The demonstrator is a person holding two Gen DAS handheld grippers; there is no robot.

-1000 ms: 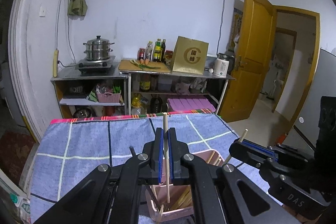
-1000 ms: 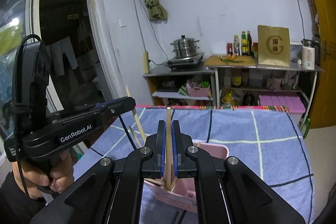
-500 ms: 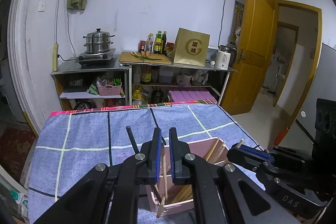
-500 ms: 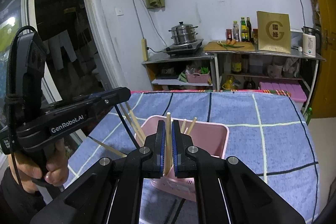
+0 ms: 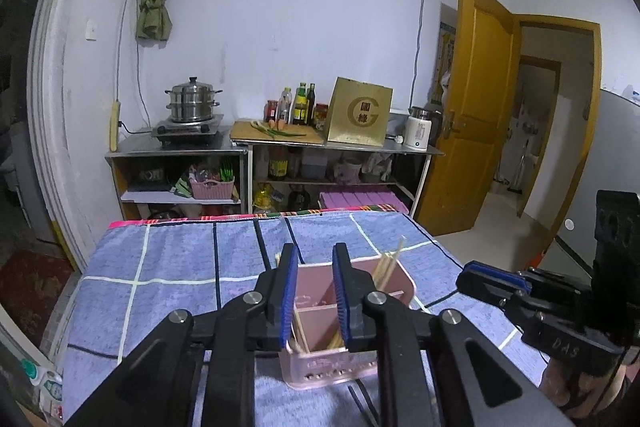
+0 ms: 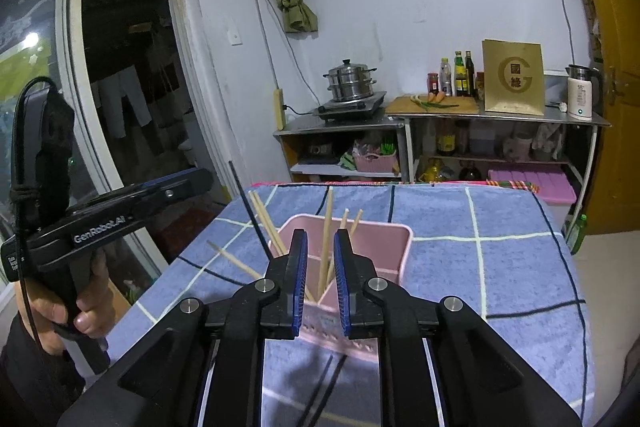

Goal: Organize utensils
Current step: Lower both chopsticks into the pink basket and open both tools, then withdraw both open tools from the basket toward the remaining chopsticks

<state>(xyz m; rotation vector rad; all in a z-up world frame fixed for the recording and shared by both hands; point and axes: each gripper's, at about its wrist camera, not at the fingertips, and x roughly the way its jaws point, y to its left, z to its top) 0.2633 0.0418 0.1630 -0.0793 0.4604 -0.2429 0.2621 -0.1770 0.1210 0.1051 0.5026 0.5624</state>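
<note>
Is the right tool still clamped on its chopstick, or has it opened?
Open. The right tool shows a clear gap between its blue pads, and the chopstick stands free in the pink holder.

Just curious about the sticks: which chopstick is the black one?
The thin black chopstick leaning out over the pink holder's left side; all the others are pale wood.

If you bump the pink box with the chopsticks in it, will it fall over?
Probably not easily. The pink box looks wide and sits flat on the blue cloth, which likely grips. It looks like light plastic, so it may slide. The chopsticks lean loosely and would likely rattle.
</note>
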